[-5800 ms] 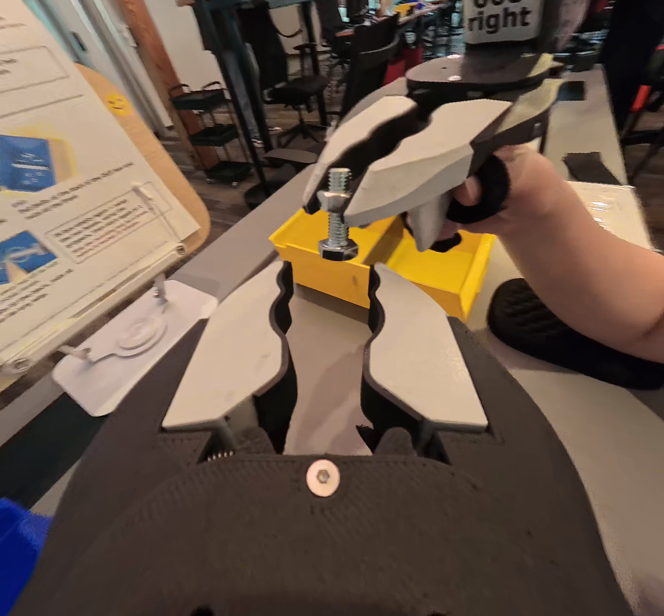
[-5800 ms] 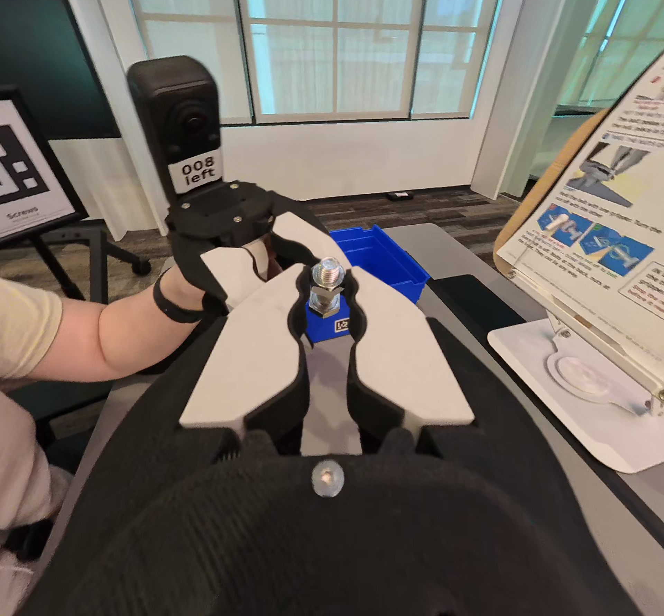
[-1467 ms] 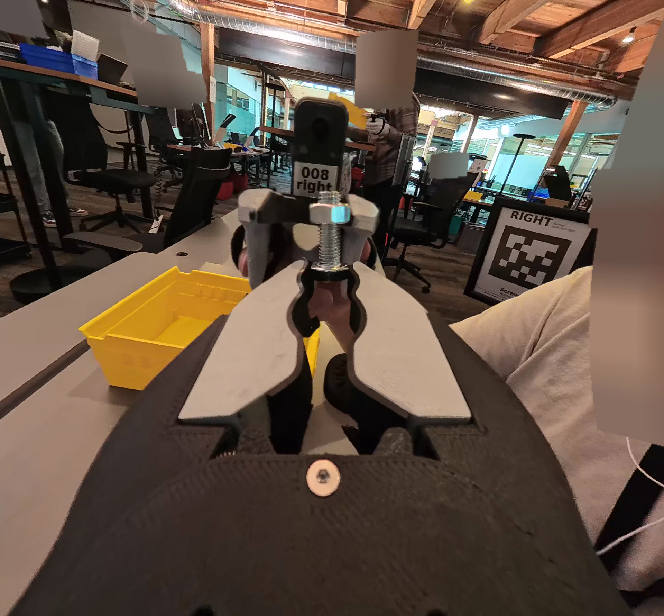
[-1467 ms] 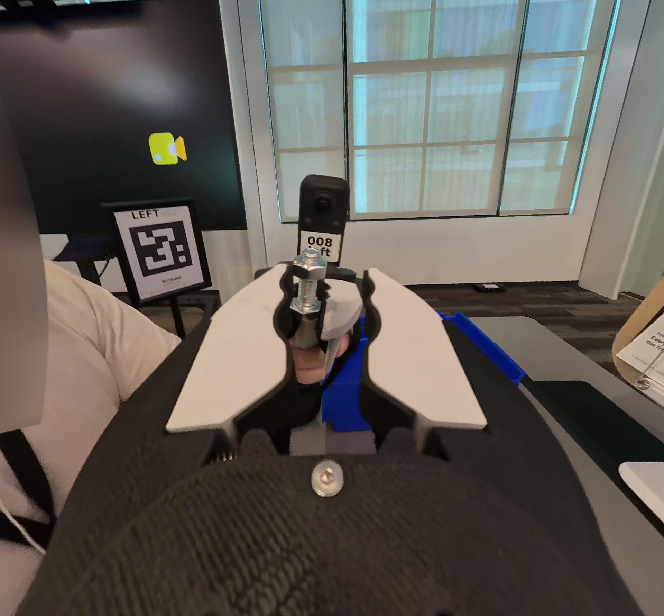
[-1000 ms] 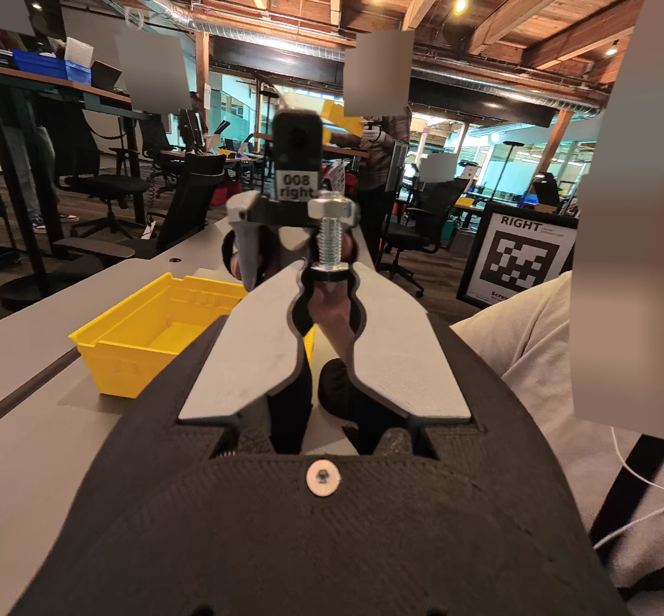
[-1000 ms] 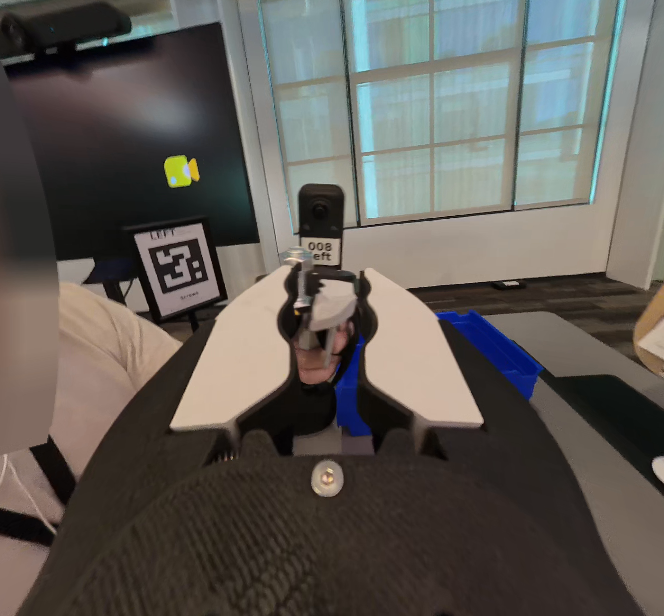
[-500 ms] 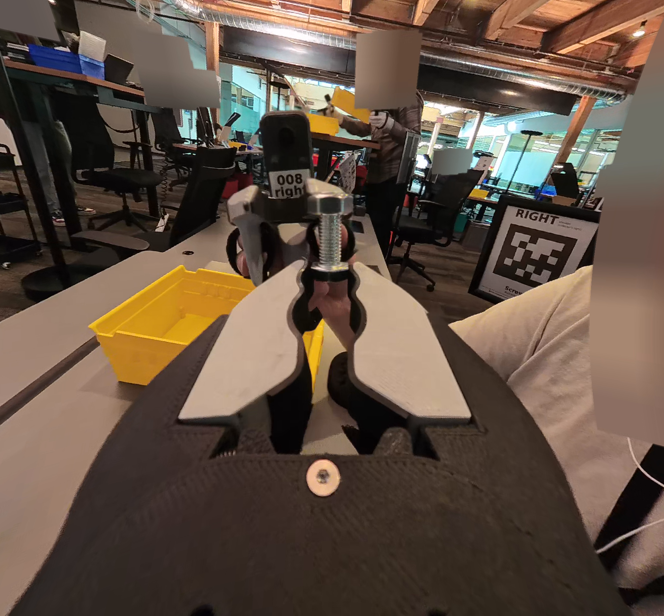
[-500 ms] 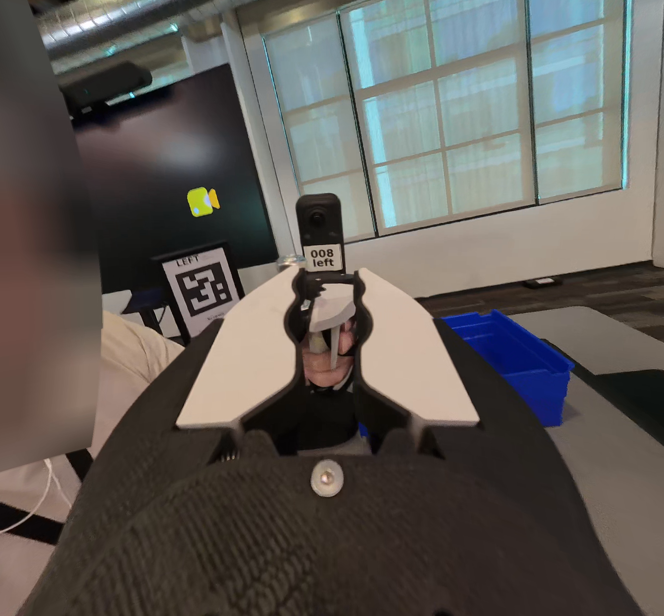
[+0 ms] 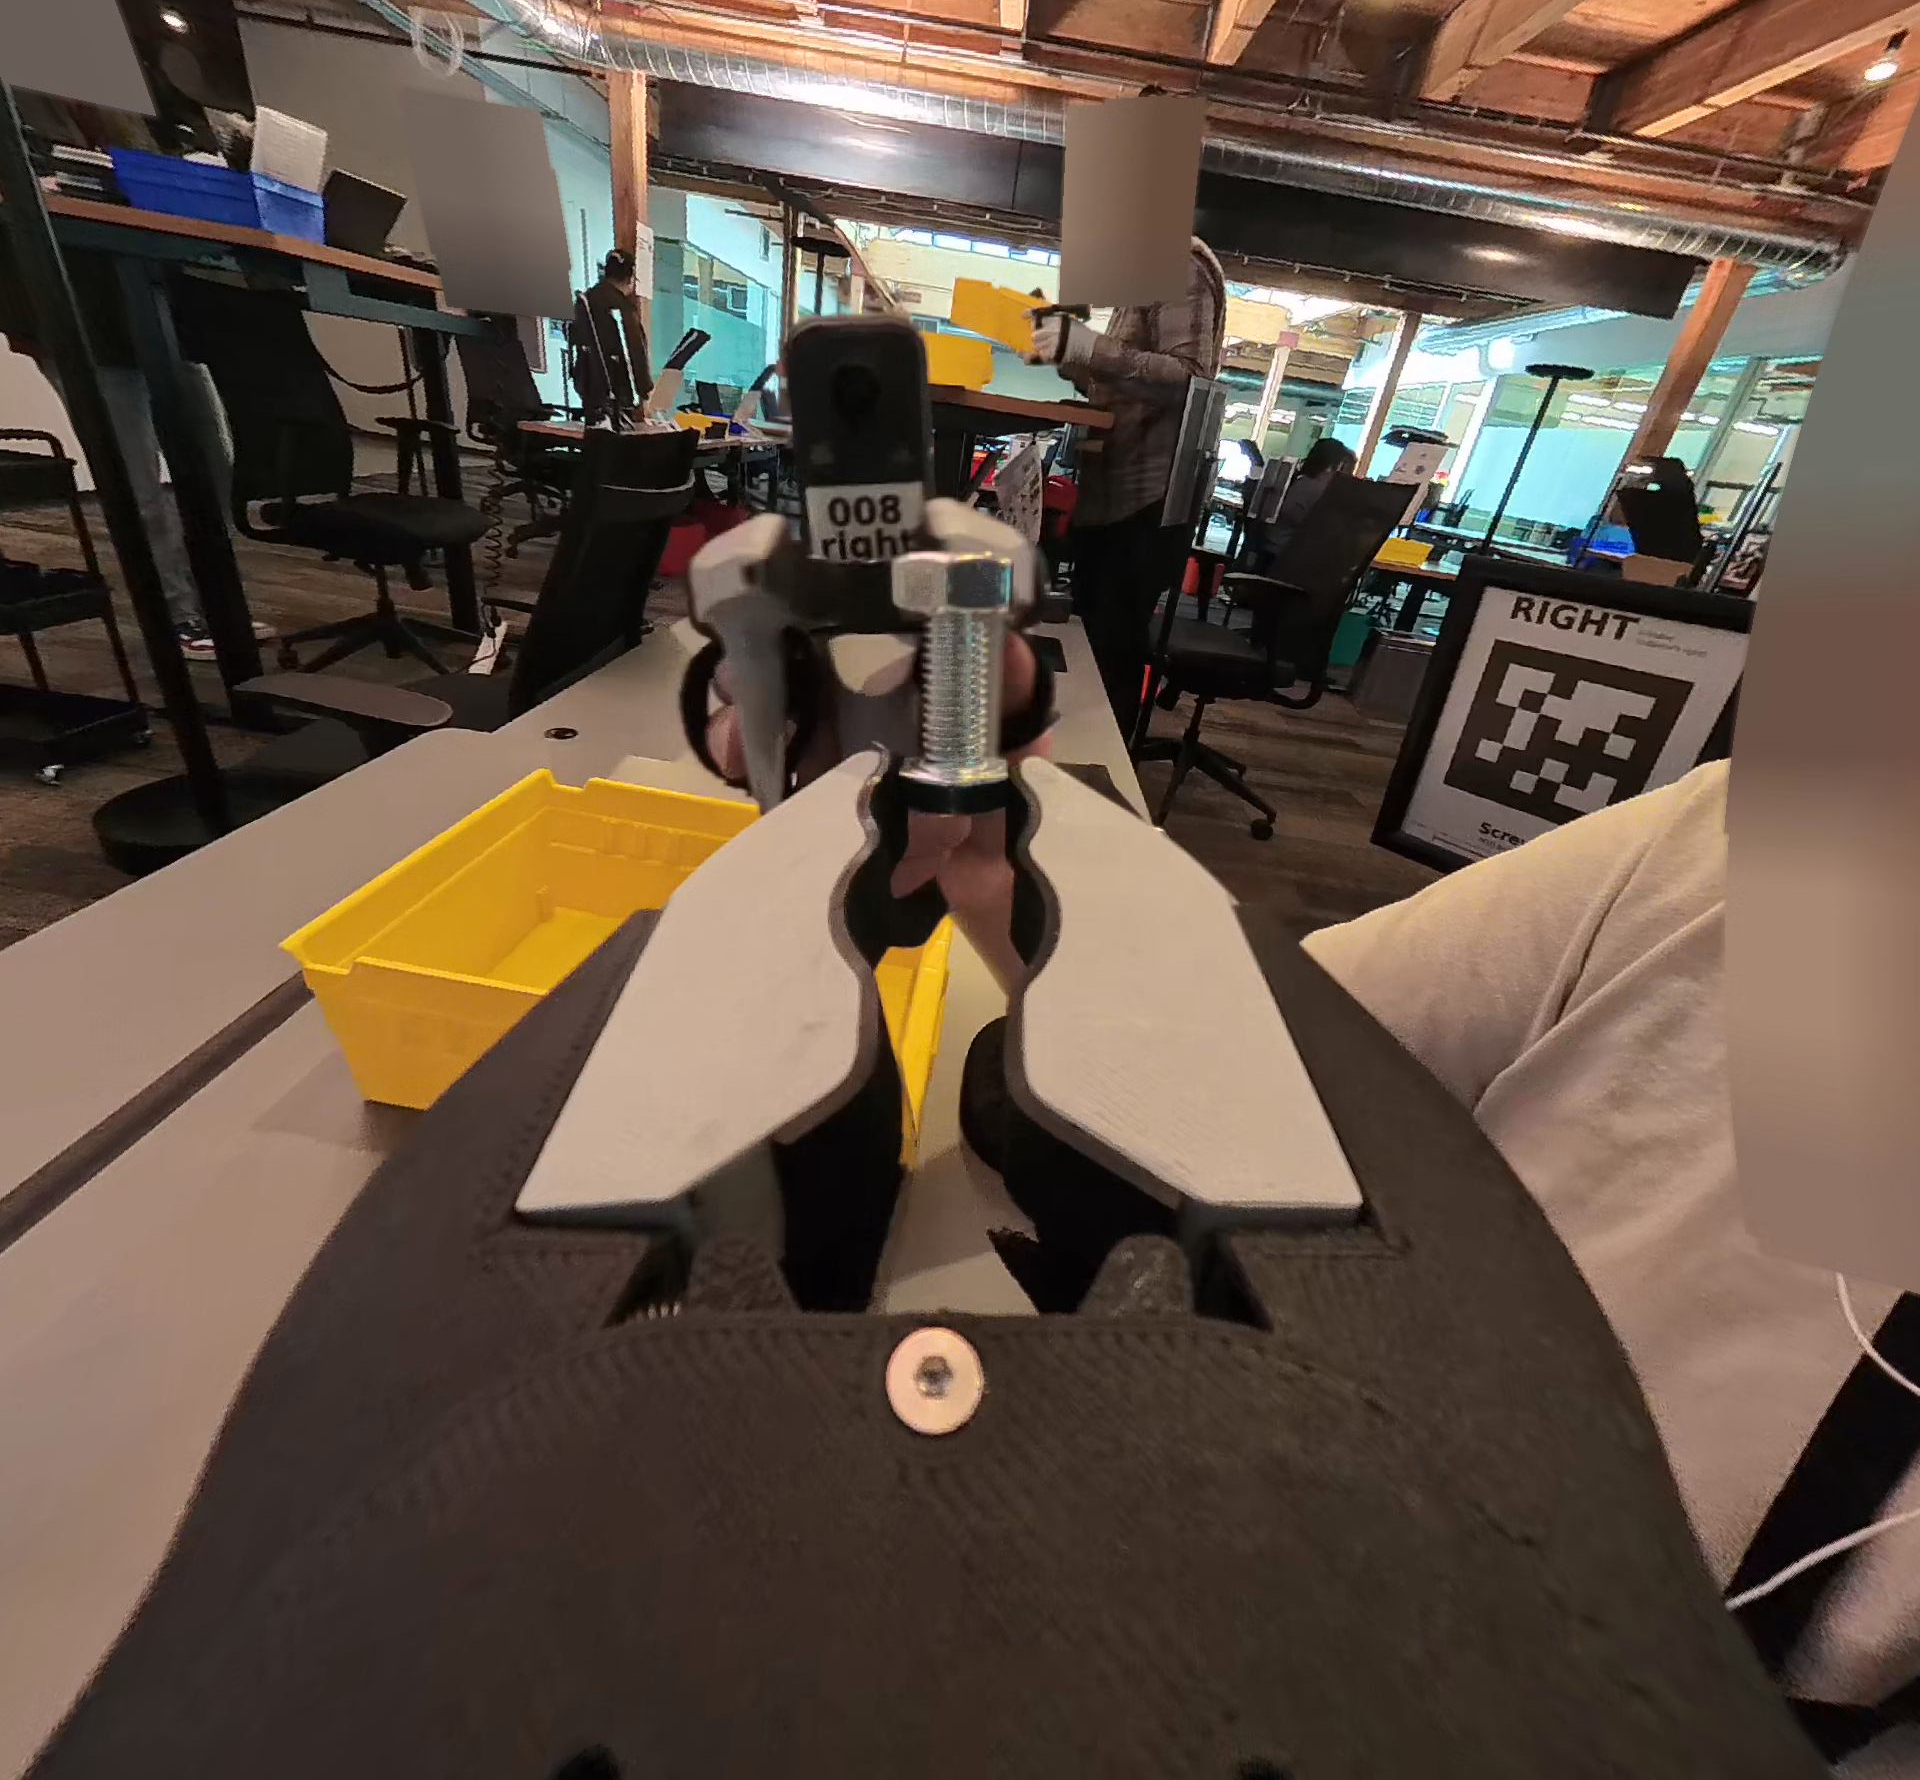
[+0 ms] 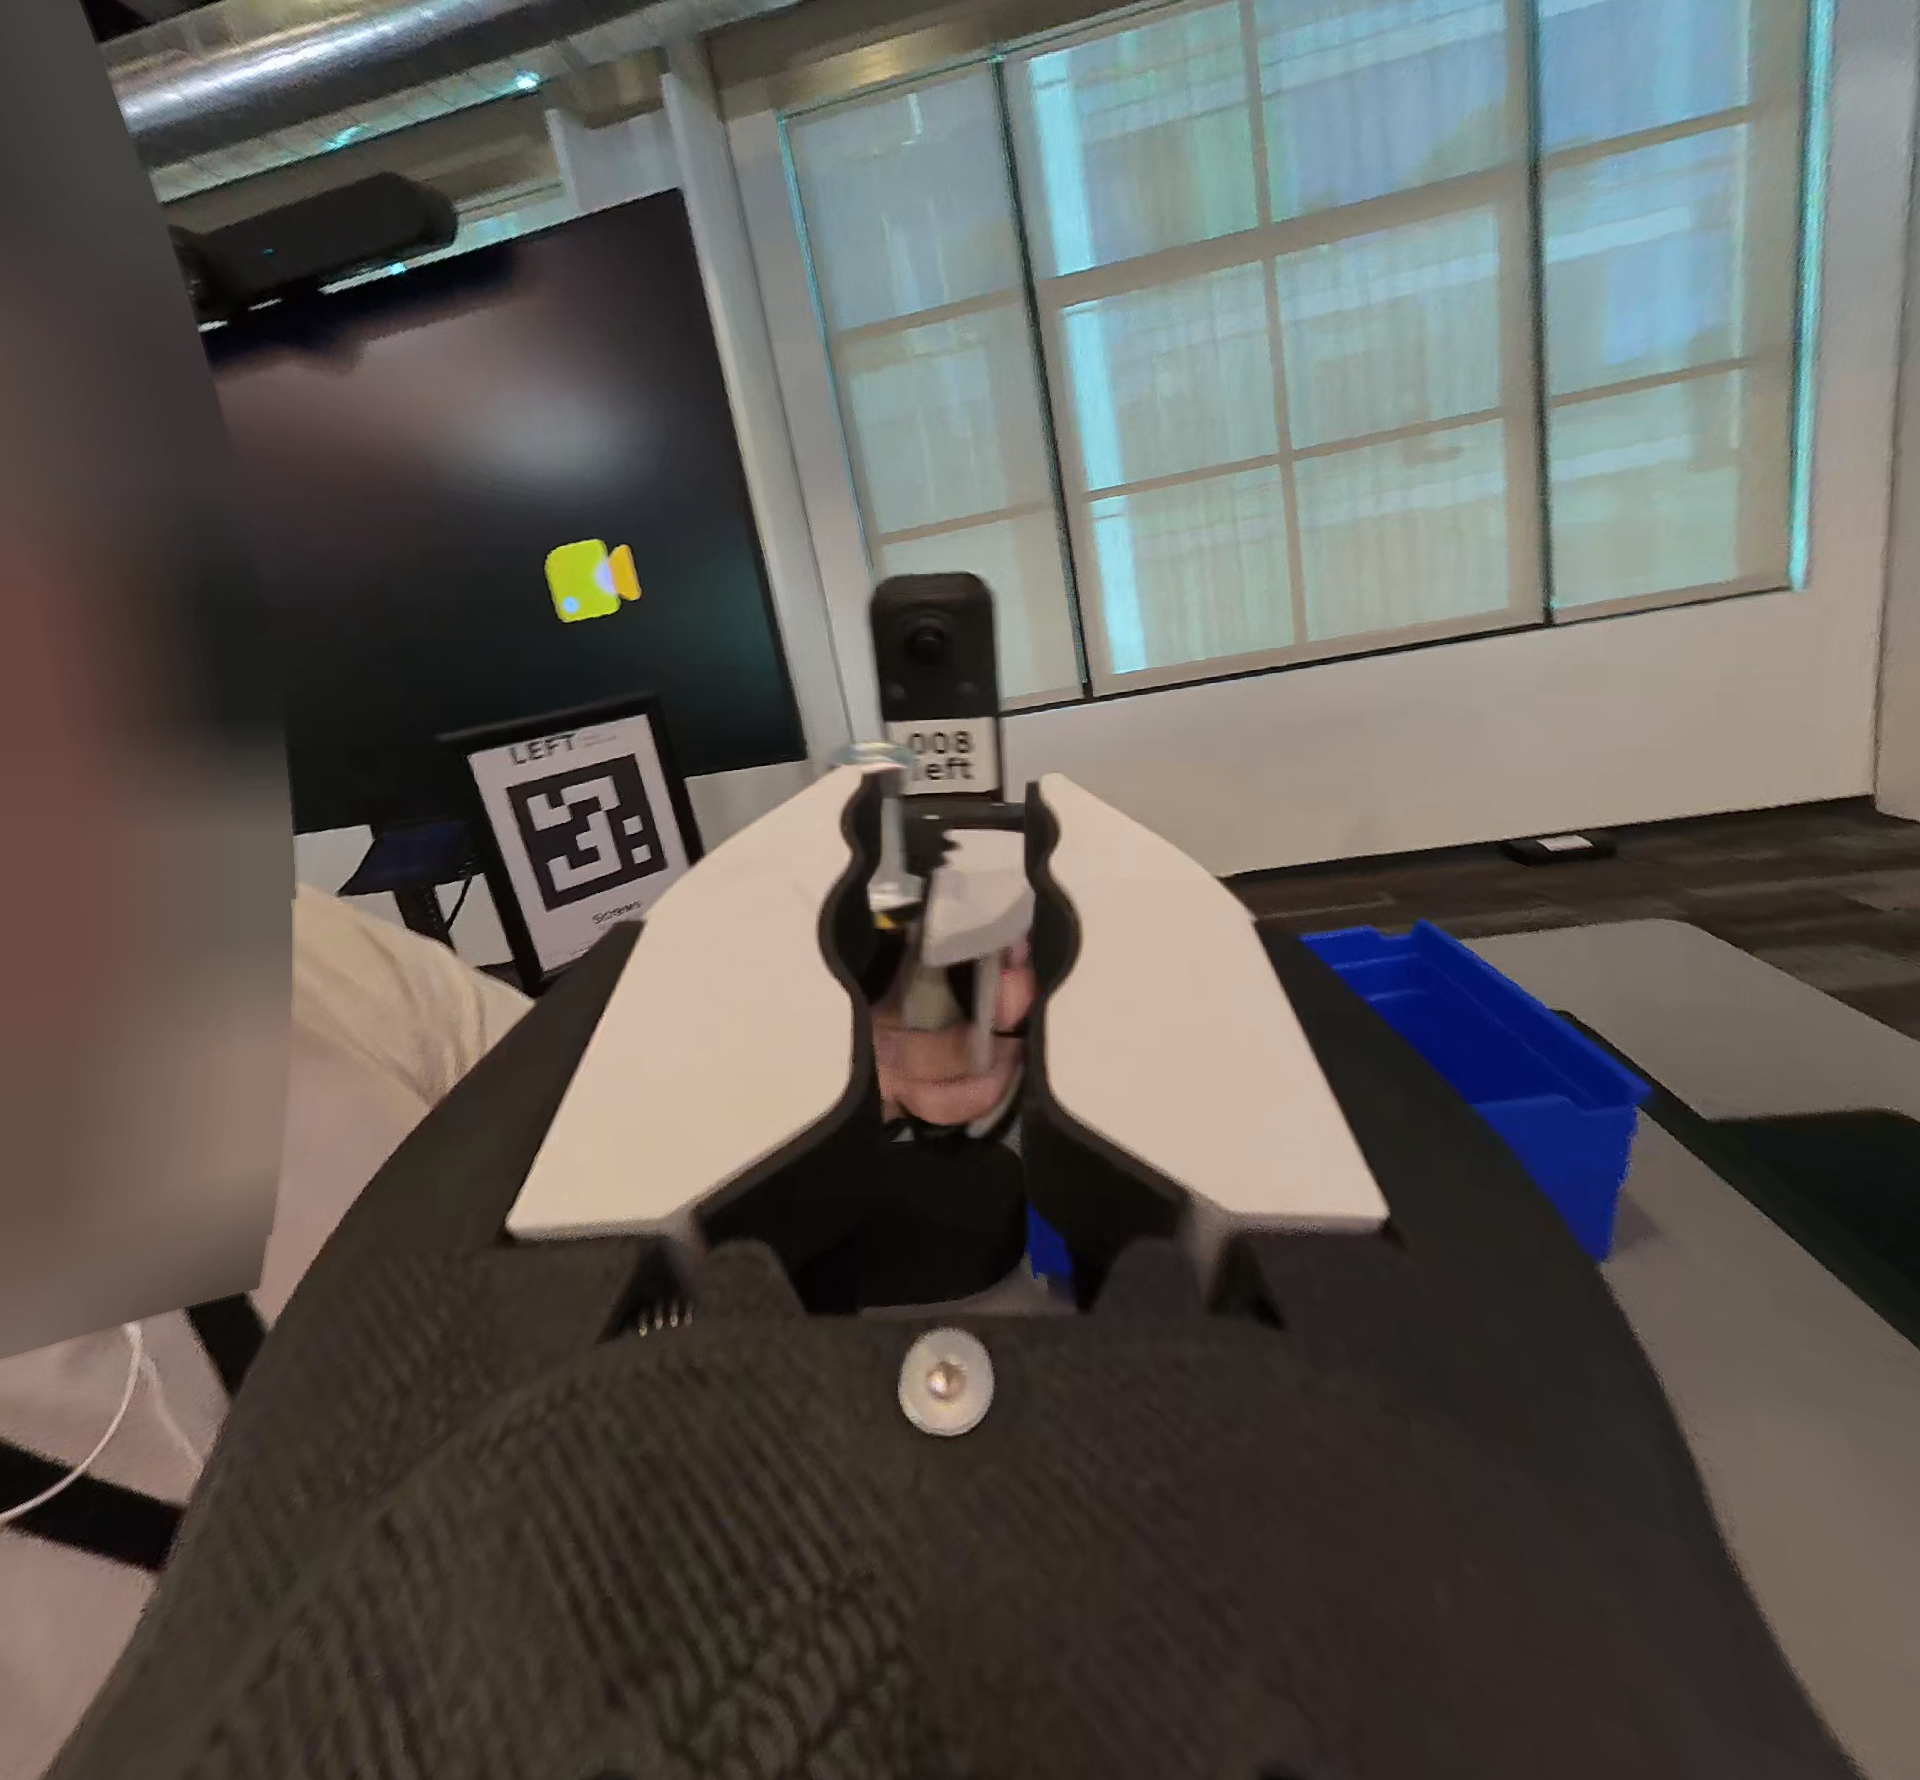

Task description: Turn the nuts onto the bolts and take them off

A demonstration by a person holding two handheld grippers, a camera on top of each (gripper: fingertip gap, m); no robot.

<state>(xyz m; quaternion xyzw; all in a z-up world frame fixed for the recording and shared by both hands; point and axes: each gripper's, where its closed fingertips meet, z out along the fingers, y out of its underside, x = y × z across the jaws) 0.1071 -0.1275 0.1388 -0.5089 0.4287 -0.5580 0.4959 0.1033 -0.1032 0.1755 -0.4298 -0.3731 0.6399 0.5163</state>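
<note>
My left gripper [image 9: 951, 780] is shut on a nut [image 9: 951, 788] at its fingertips. A silver bolt [image 9: 954, 681] stands upright out of the nut, head on top. My right gripper [image 10: 945, 785] faces the left one and is open. The bolt [image 10: 883, 831] shows just past its left fingertip, and the jaws do not grip it. In the left wrist view the right gripper [image 9: 862, 650] is behind the bolt with its fingers spread. In the right wrist view the left gripper [image 10: 935, 909] is seen head-on.
A yellow bin [image 9: 499, 941] sits on the grey table [image 9: 156, 1159] to the left. A blue bin [image 10: 1475, 1034] sits on the table to the right. Framed marker boards [image 9: 1558, 722] [image 10: 582, 837] stand behind. The person's beige sleeve [image 9: 1558, 1003] is close by. Some 4 centimetres of space lies between my two pairs of fingers.
5.8 s ago the right gripper held the bolt above the yellow bin and the left was open. Now the left holds it by the nut and the right is off it. Little moved in the last second.
</note>
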